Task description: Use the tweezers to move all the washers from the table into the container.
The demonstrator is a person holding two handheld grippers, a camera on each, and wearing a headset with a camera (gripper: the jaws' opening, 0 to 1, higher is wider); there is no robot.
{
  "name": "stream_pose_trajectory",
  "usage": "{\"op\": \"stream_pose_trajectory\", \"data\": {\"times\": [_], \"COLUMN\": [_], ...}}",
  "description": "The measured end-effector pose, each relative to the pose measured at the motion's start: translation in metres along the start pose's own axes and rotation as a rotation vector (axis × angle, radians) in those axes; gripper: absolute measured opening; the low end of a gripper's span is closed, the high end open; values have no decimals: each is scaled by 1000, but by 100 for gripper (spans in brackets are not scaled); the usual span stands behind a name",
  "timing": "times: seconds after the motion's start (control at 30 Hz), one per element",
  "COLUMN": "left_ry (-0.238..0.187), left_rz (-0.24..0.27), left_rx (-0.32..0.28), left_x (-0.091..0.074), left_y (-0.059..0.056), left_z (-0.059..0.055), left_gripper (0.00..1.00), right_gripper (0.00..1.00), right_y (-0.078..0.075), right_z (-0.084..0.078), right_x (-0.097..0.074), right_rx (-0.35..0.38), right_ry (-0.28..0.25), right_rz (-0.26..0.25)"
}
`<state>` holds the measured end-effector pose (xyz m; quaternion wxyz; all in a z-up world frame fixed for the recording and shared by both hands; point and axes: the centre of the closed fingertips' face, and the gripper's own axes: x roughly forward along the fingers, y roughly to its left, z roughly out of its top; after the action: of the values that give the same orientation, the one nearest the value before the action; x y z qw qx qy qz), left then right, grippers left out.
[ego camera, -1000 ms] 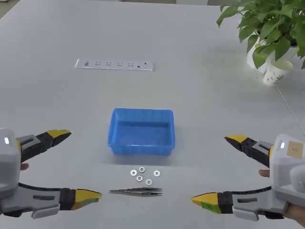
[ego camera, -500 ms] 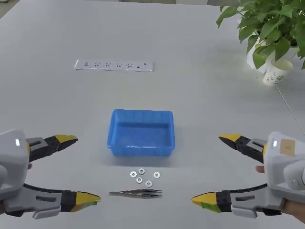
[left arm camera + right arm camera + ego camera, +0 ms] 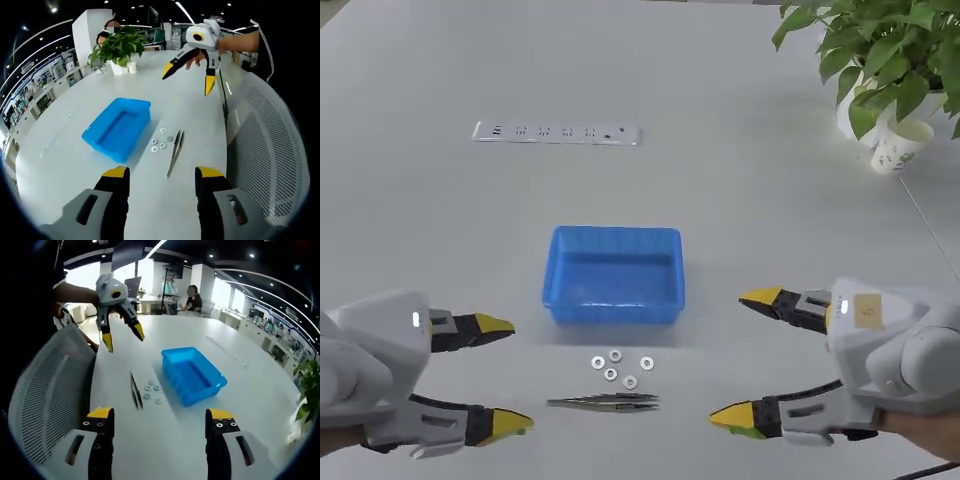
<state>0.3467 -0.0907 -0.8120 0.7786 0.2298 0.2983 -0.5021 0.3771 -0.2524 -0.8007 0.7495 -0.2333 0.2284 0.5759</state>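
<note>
Since all five washers [image 3: 620, 368] lie in a loose cluster on the bench [image 3: 770, 180], just in front of the blue container [image 3: 613, 310], we judge the task not yet begun; the container looks empty inside. Tweezers [image 3: 603, 402] lie flat on the bench just beside the washers, on the near side, untouched. Our left gripper [image 3: 515, 373] hovers left of the tweezers, fingers [image 3: 490, 325] spread wide, holding nothing. Our right gripper [image 3: 730, 358] hovers to the right, its fingers [image 3: 765, 299] also spread, empty. Both are apart from the tweezers. What is left, as we read it: pick up the tweezers, then carry every washer into the container, likely one by one.
</note>
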Motion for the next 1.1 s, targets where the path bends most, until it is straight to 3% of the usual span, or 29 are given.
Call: {"op": "stream_pose_trajectory", "data": {"times": [0.23,0.63,1.1], "left_ry": [42,194,240], "left_rz": [-47,-136,-201], "left_rx": [40,158,185], "left_x": [10,33,57], "left_y": [-4,-6,-7], "left_z": [-5,-32,-39], "left_gripper": [47,32,19], "right_gripper": [70,56,40], "right_y": [7,24,41], "right_z": [-1,-6,-12], "right_x": [12,34,59], "right_rx": [-51,-115,-152], "right_ry": [10,41,70], "right_rz": [44,128,175]}}
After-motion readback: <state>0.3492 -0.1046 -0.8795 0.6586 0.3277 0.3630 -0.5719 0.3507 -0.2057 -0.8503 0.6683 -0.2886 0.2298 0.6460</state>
